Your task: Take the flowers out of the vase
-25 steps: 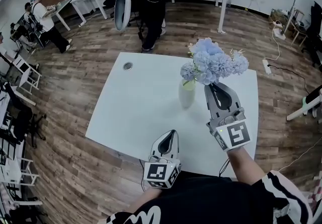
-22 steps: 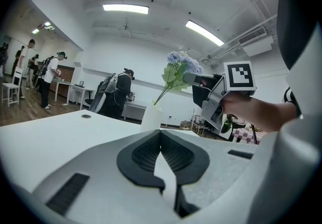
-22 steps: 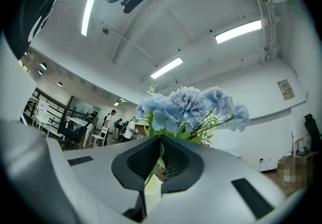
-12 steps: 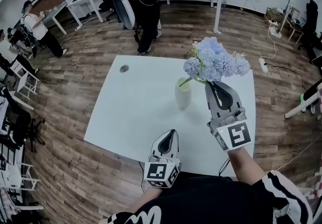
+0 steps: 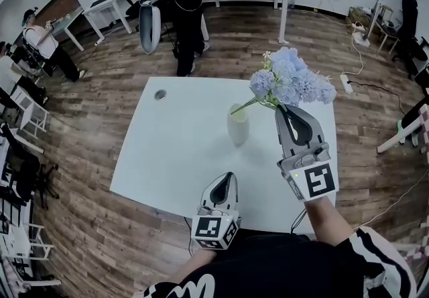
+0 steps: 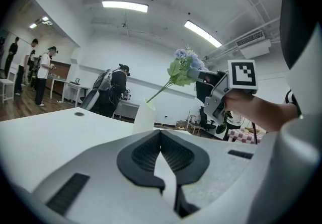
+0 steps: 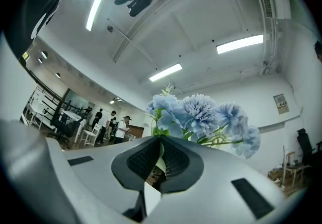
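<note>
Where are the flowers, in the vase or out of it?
Nearly out: the right gripper holds the flowers tilted, only the stem end at the vase mouth.

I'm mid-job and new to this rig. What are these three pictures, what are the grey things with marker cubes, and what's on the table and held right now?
There is no robot arm: a person holds a two-jaw gripper in each hand. The head view looks down from the person's head. The two gripper views ride on the grippers and look along their jaws. On the white table stands a white vase. The right gripper is shut on the stems of the blue flowers. The bunch leans out, with one stem reaching down to the vase's mouth. The left gripper is shut and empty, near the person's body.
</note>
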The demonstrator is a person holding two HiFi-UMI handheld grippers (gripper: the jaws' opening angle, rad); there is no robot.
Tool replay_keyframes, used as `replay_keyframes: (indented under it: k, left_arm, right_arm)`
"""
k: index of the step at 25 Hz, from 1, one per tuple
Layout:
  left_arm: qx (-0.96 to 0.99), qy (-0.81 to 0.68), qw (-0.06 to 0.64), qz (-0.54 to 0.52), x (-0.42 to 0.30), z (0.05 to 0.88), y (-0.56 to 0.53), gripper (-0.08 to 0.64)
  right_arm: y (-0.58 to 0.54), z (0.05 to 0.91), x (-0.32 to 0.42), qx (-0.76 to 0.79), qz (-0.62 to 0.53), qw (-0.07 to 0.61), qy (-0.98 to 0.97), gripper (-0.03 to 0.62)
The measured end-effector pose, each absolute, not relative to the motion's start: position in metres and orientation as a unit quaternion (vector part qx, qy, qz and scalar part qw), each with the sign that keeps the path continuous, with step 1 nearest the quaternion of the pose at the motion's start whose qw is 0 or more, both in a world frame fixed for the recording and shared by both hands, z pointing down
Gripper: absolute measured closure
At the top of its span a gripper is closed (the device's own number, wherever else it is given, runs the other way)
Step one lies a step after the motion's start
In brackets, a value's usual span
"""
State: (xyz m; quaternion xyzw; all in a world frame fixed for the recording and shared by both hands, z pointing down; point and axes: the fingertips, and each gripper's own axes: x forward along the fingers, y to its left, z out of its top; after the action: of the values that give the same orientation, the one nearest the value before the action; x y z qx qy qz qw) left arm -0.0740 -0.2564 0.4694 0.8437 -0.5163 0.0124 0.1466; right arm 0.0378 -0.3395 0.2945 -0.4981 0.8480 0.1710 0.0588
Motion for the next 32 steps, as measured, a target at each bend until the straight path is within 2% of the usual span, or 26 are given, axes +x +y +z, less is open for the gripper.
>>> replay_keyframes:
  k: [32]
  left_arm:
    - [0.868, -0.474, 0.147, 0.025, -0.029, 0.475, -0.261, 0.555]
  right_arm:
    - [-0.333, 0.313, 0.109, -0.557, 0.163, 0.039, 0.813, 0.574]
